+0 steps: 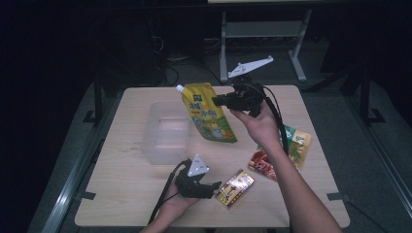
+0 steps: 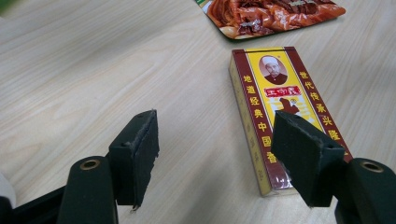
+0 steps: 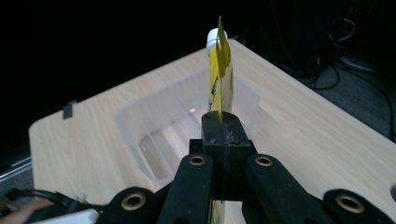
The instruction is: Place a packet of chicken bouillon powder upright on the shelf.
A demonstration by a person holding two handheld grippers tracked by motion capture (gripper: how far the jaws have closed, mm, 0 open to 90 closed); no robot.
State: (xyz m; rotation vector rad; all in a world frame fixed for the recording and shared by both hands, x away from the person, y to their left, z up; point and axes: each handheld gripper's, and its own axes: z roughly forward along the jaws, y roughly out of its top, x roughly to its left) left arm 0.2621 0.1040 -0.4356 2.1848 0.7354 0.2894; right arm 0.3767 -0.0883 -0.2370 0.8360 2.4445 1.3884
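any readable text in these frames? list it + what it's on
Flat red-and-yellow printed box on the wooden table, left column: "地道经典中国香"
Same box, right column: "世代传承兴隆", cut off by a jaw below
Same box, red banner under the portrait: too blurred to read
Yellow spouted pouch, print in the middle: too small to read
Green-and-yellow packet: too small to read
Red food packet: no legible text

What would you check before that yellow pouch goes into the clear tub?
1. Right tongs clamped on yellow pouch: ok.
2. Pouch lifted off the table: ok.
3. Clear tub open and upright: ok.
4. Pouch directly above the tub: not ok, it hangs by the tub's right rim.
5. Left tongs open, holding nothing, jaws astride the red and yellow box edge: ok.
6. Pouch cap sealed: cannot tell.
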